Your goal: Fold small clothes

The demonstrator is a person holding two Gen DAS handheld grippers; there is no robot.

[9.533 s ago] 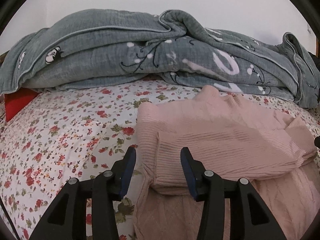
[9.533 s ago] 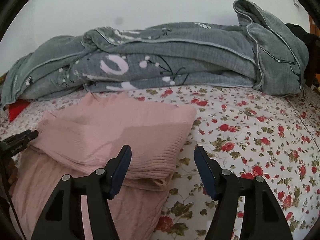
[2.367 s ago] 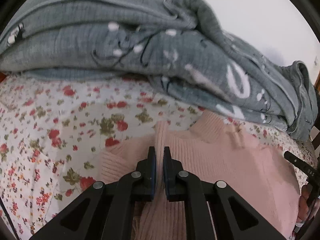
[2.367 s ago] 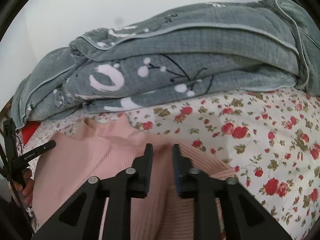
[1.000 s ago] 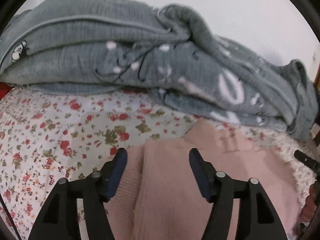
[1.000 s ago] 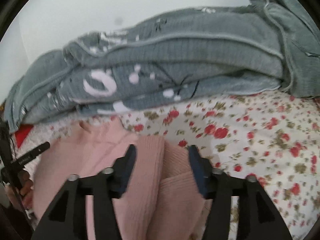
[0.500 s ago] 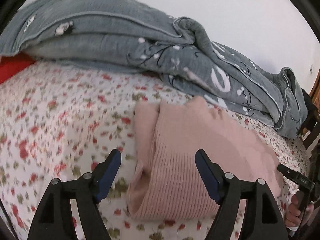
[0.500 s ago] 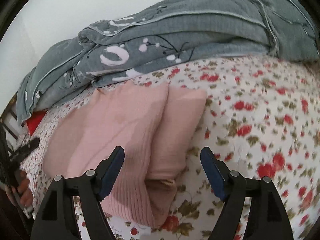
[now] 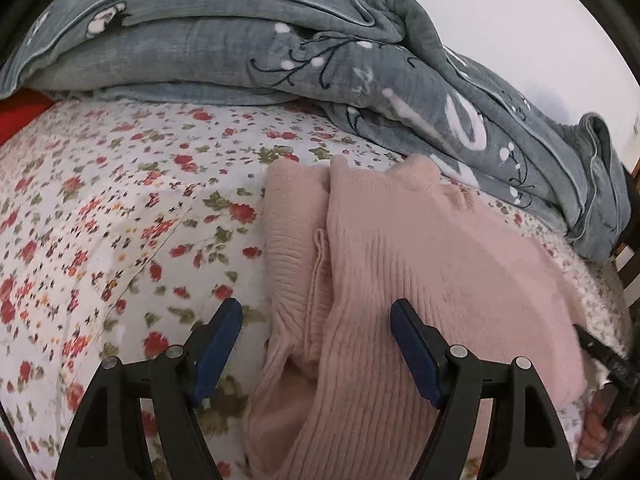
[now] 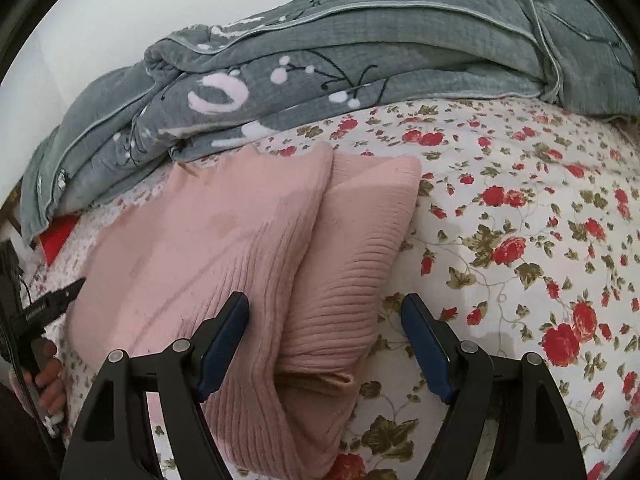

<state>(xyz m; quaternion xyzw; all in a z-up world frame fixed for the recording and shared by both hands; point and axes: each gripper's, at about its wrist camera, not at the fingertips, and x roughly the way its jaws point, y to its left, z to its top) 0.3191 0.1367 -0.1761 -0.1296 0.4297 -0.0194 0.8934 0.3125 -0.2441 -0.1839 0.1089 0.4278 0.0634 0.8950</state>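
Note:
A pink ribbed knit sweater [image 9: 420,264] lies folded in a compact stack on the floral bedsheet [image 9: 100,220]. My left gripper [image 9: 316,344] is open and empty, hovering just above the sweater's near left edge. In the right wrist view the same sweater [image 10: 224,240] lies folded with a sleeve layer showing on its right side. My right gripper [image 10: 324,344] is open and empty over the sweater's near right edge. Neither gripper holds the cloth.
A rumpled grey quilt [image 9: 240,48] is piled along the back of the bed, also seen in the right wrist view [image 10: 360,52]. A red item [image 10: 60,236] pokes out at the far left. White wall lies behind. Floral sheet [image 10: 540,220] spreads right of the sweater.
Both grippers, shut on the sweater 2.4 s ago, have opened and let it go. Both have pulled back toward me, and the folded sweater lies flat on the bed.

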